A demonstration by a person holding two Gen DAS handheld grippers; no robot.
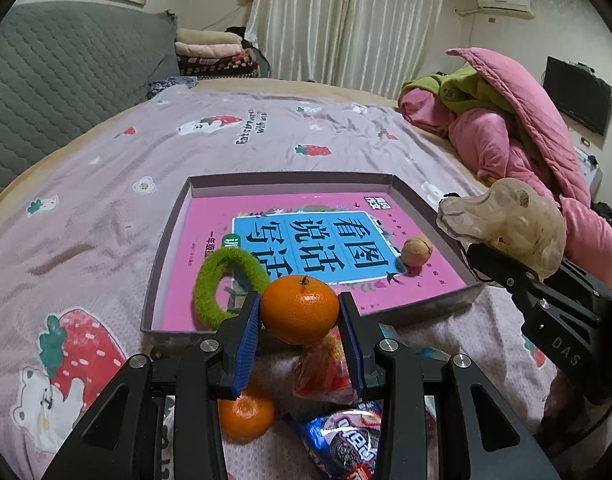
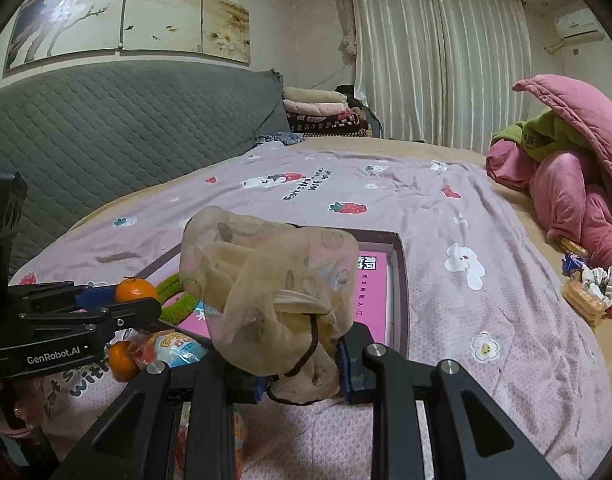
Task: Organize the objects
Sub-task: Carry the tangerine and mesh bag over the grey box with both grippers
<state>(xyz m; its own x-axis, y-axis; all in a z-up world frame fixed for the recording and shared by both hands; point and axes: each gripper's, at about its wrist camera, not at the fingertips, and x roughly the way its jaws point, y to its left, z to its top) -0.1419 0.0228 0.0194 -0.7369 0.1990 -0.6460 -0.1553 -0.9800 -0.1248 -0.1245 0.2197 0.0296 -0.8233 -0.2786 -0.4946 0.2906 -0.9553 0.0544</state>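
While the left gripper [image 1: 300, 312] hangs above the near edge of the bed, its blue-padded fingers [image 1: 248, 344] pinch a round orange tangerine with a dark stem nub [image 1: 300, 308] from both sides, lifted clear of the bedspread. The fruit sits in front of the near wall of a shallow grey cardboard tray [image 1: 178, 236] that lies on the pale purple bedspread printed with strawberries and bears [image 1: 106, 184]. Inside the tray lies a pink book with a blue title panel [image 1: 306, 240]; a fuzzy green ring [image 1: 226, 280] rests on its near left corner, and a small tan walnut [image 1: 416, 251] sits on its right part, well apart from the ring.

Below the held fruit, on the bedspread, lie a second orange tangerine [image 1: 246, 416], a red and orange snack packet [image 1: 325, 372] and a dark blue cookie packet [image 1: 345, 440], all close together.

The right gripper [image 2: 302, 364] has its fingers pressed together on the lower part of a translucent beige drawstring pouch with faint printed figures [image 2: 266, 280], whose dark cord [image 2: 309, 344] dangles by the fingers. The pouch is raised over the near right side of the tray. In the left wrist view it appears at the right, just beyond the tray's right wall.

A heap of pink quilted bedding with a green garment [image 2: 565, 168] lies at the far right of the bed.
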